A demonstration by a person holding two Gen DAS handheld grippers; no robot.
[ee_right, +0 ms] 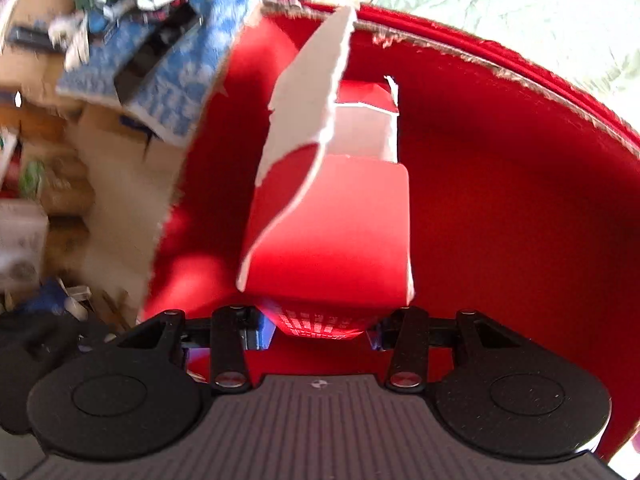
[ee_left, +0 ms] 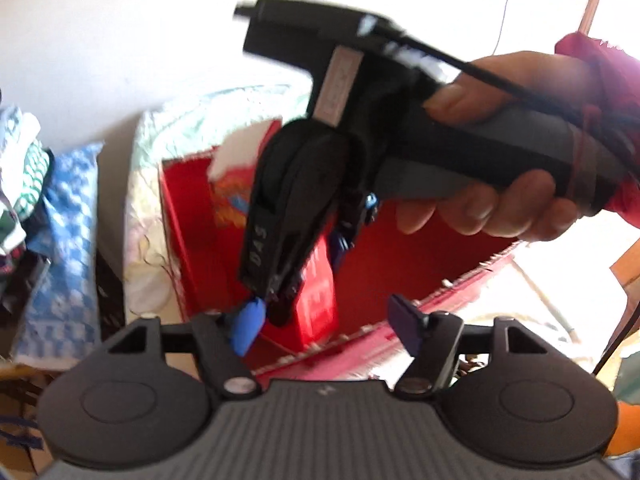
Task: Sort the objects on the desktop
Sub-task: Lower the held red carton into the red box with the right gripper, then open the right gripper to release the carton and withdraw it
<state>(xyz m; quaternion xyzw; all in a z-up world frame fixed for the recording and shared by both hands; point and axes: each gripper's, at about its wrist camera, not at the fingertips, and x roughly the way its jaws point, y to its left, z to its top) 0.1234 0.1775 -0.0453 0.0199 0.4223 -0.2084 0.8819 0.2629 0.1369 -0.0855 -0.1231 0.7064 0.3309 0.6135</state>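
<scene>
A small red carton (ee_right: pixel 332 232) with a torn white flap is held between the pads of my right gripper (ee_right: pixel 320 330), inside a large red cardboard box (ee_right: pixel 500 184). In the left wrist view the right gripper (ee_left: pixel 308 280) comes down from above, held by a hand (ee_left: pixel 500 152), with the red carton (ee_left: pixel 318 300) at its tips over the red box (ee_left: pixel 384 264). My left gripper (ee_left: pixel 326 326) is open and empty, its blue pads (ee_left: pixel 248 326) spread apart just in front of the red box's near edge.
A blue-and-white chequered cloth (ee_left: pixel 68 248) and stacked clothes (ee_left: pixel 20 168) lie to the left of the box. A pale quilted cover (ee_left: pixel 188 120) is behind it. Cardboard boxes and clutter (ee_right: pixel 36 184) sit left of the box in the right wrist view.
</scene>
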